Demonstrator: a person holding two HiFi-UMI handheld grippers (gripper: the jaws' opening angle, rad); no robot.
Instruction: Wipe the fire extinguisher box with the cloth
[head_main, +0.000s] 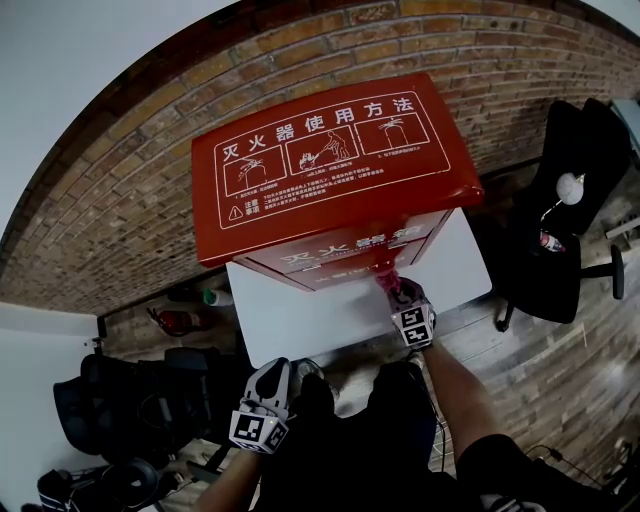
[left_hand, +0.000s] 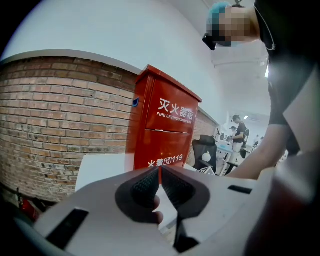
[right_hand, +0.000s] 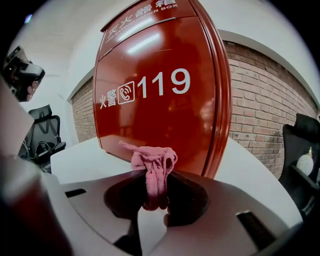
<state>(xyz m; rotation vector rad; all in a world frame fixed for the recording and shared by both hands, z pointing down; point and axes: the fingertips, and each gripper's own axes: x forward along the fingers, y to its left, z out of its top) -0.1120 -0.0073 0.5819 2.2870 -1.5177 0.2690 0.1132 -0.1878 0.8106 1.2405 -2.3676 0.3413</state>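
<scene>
We see a red fire extinguisher box (head_main: 330, 170) standing upright on a white worktop (head_main: 300, 320), against a brick wall (head_main: 120, 190). Its lid carries white usage diagrams, and its front panel shows "119".

The right hand-held gripper (right_hand: 156, 182) has its jaws clamped on a pink cloth (right_hand: 154, 167). The cloth is bunched into a narrow wad that pokes out past the tips. This hand-held gripper sits low at the box's front face, towards the right corner. The cloth is very close to the red panel, but we cannot tell whether it touches.

The left hand-held gripper (left_hand: 160, 175) is held back, well apart from the box. Its jaws are pressed together with nothing between them.

We judge three risks from here:
- The wad is small, so a firm stroke could let the hard jaw tips scrape the paint.
- Rubbing could drag the cloth out of the clamp.
- Nothing steadies the box, so a hard push might slide or tip it on the worktop.
</scene>
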